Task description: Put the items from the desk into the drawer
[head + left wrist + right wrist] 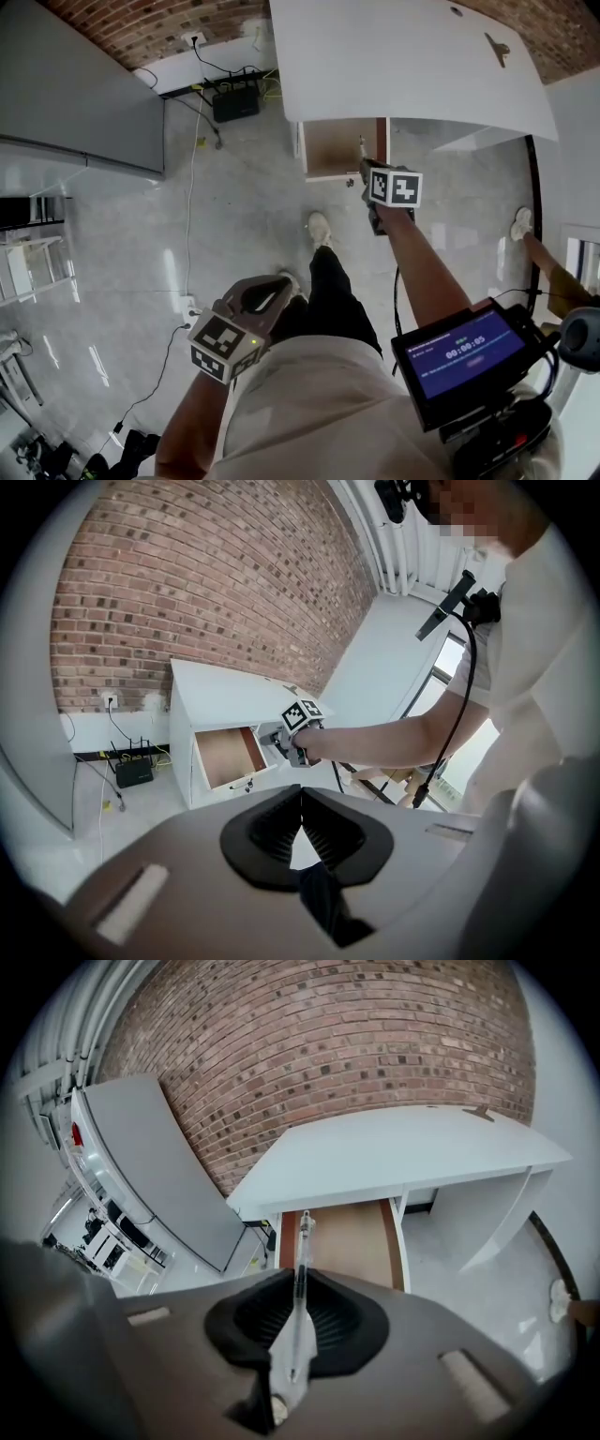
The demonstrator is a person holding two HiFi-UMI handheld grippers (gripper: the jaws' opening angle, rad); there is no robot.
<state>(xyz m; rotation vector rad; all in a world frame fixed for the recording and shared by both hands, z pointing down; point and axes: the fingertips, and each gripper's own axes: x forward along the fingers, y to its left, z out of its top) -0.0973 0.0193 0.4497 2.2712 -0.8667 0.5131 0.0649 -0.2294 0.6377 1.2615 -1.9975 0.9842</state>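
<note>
right hand-held gripper (299, 1283), barely parted, pinches a pen (302, 1241).

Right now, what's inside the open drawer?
The drawer shows only a bare brown bottom; the pen clamped in the right gripper points toward it. Its back end is covered by the desk.

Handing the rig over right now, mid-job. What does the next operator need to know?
Left gripper: shut, empty, low by the person's leg.
Right gripper: shut on a pen, held over the open drawer.
Desk: one small brownish item lies on top, too small to name.
Done: drawer open, pen picked up.
Left: release the pen into the drawer, then probably fetch that item.
</note>
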